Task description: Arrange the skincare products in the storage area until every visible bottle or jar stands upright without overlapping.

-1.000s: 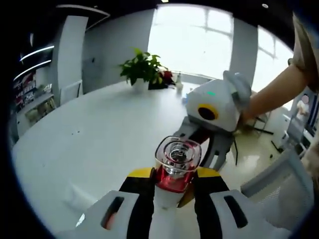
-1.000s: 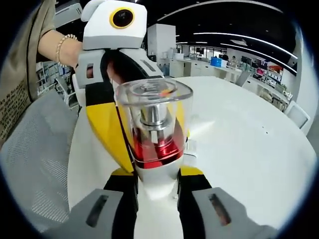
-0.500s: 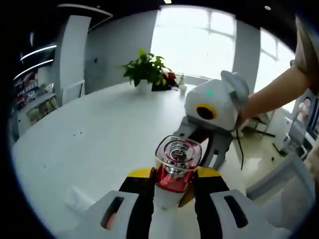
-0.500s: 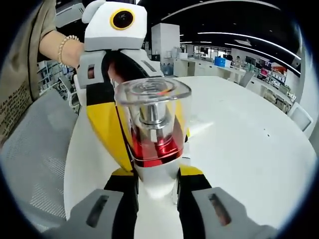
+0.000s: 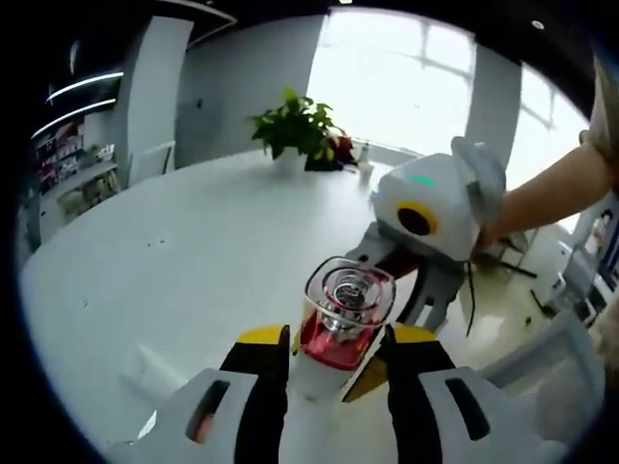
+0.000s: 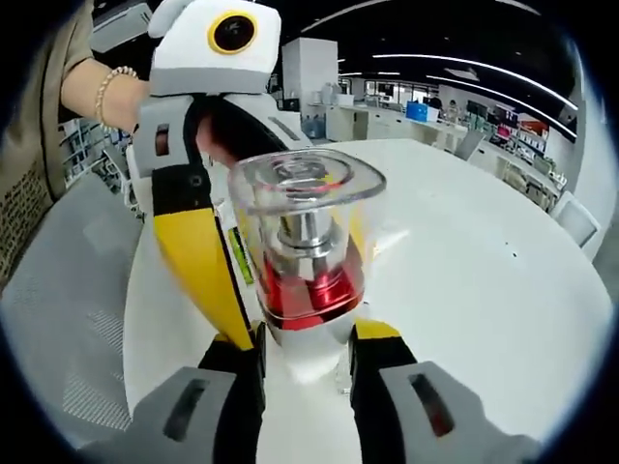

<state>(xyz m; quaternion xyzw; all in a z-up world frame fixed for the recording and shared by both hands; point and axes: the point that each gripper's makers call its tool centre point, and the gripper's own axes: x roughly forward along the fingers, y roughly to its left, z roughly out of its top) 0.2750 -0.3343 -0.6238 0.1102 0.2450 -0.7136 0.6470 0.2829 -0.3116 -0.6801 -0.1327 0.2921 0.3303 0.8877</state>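
Item: pump bottle [image 6: 308, 253], skincare. Clear squarish cap w/ rounded corners over silver pump stem; red metallic collar below; white body under that. Upright, cap up.

Location: above white round table [image 5: 193, 261], near its edge; whether base touches the top can't be told.

Left gripper [image 5: 334, 362]: yellow-tipped black jaws pinching bottle's white body from both sides, in left gripper view; bottle [image 5: 340, 319] centred betw. jaws, cap standing clear above tips.

Right gripper [image 6: 306, 340]: jaws pressed to same bottle low on white body, in right gripper view. Seen in left gripper view as white unit [image 5: 418, 253] just behind bottle. Left gripper [image 6: 208, 256] rises left of bottle, yellow jaw alongside it.

Other: potted plant [image 5: 300, 126] at table's far side; grey mesh chair [image 6: 68, 309] beside table.
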